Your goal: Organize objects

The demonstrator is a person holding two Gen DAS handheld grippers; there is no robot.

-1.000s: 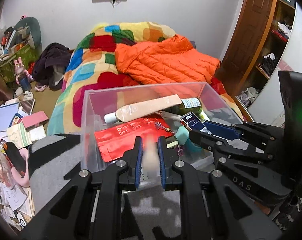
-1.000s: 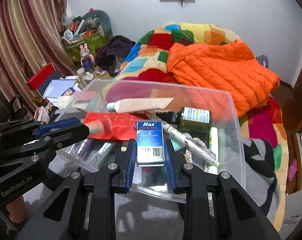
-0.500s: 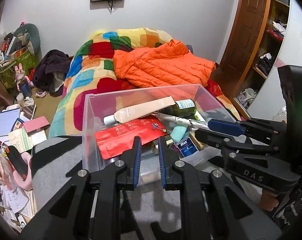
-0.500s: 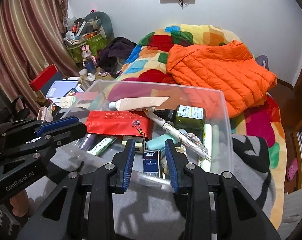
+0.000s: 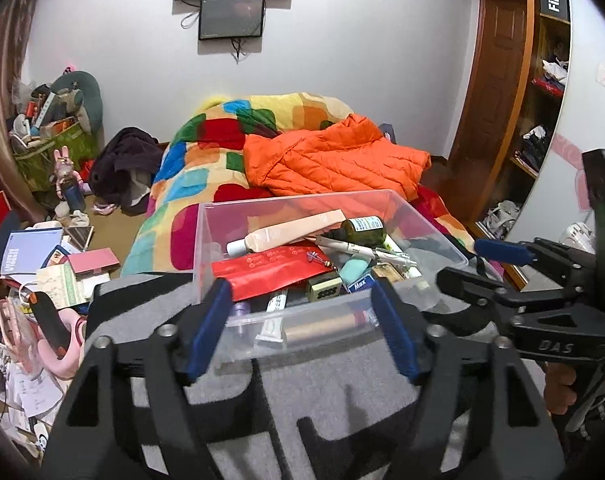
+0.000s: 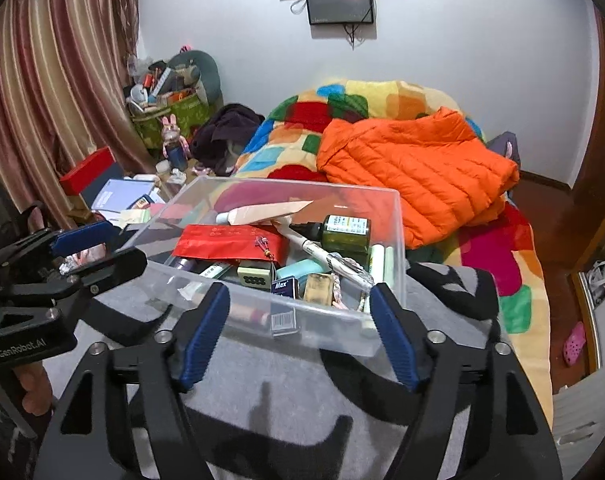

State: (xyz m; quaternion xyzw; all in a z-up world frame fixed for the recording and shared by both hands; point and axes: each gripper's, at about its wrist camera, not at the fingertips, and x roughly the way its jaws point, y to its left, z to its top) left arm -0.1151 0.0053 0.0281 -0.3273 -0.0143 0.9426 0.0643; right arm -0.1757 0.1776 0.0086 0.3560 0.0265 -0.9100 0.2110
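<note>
**Both grippers empty over the filled bin**

I am holding the left gripper and the right gripper just short of the clear plastic bin, which is sitting on a grey and black blanket at the foot of the bed. The jaws of both are spreading apart, and nothing is lying between either pair; only the bin's near wall is showing through the gaps.

The things being sorted are lying inside the bin. I am counting one red packet, one peach tube, one green bottle, one blue Max box and one white pen across the pile. Smaller pieces underneath are too jumbled for me to count.

My worry is the bin itself. It is resting on soft bedding and looking full, so I am judging that a nudge from either gripper against the near wall could tip or slide it. The pen and tube are lying high and loose, so a jolt might roll them over the rim. The two grippers are also near each other, and swinging one sideways could knock the other.
</note>
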